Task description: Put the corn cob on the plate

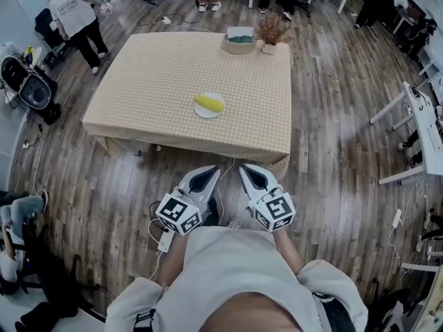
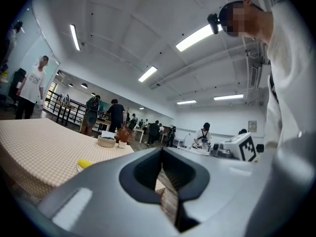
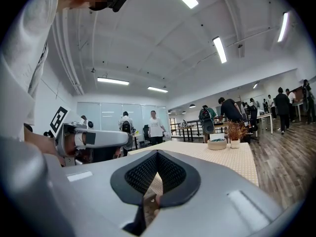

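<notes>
The yellow corn cob (image 1: 209, 103) lies on a small white plate (image 1: 199, 111) near the front middle of the table with the beige checked cloth (image 1: 159, 75). In the left gripper view the corn cob (image 2: 85, 164) shows as a yellow end at the table's near edge. Both grippers hang over the wooden floor, short of the table's front edge and close to my body. My left gripper (image 1: 210, 172) is shut with nothing in it, and so is my right gripper (image 1: 248, 170). The left gripper (image 2: 162, 152) and the right gripper (image 3: 157, 155) point level toward the table.
At the table's far edge stand a basket with green contents (image 1: 239, 40) and a pot of dried plants (image 1: 271, 33). A person (image 1: 76, 16) stands off the far left corner, others behind. White desks (image 1: 422, 126) stand at the right, and cables lie on the floor.
</notes>
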Motion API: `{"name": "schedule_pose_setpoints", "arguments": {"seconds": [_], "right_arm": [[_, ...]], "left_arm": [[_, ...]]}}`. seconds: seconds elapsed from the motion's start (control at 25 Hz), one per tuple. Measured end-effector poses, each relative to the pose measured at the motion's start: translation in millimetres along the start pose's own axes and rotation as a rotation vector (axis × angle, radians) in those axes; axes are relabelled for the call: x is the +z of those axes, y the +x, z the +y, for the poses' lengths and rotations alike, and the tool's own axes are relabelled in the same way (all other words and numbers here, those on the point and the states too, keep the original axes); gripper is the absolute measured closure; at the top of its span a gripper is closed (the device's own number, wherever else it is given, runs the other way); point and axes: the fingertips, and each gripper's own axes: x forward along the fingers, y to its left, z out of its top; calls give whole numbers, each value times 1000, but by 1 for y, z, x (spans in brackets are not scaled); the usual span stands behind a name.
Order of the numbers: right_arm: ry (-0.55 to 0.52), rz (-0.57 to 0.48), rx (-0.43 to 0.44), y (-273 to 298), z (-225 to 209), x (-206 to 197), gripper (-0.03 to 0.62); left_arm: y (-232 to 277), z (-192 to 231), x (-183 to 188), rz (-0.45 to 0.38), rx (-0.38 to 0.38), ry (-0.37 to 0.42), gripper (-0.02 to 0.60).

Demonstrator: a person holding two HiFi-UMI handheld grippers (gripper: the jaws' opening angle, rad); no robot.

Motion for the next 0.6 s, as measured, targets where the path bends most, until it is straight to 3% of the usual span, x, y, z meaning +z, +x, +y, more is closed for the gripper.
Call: {"name": "schedule_pose_setpoints", "arguments": {"seconds": [0.6], "right_arm": [[-12, -14, -4, -4, 5, 1, 597]], "left_arm": [[-2, -8, 3, -8, -15, 21, 574]]}}
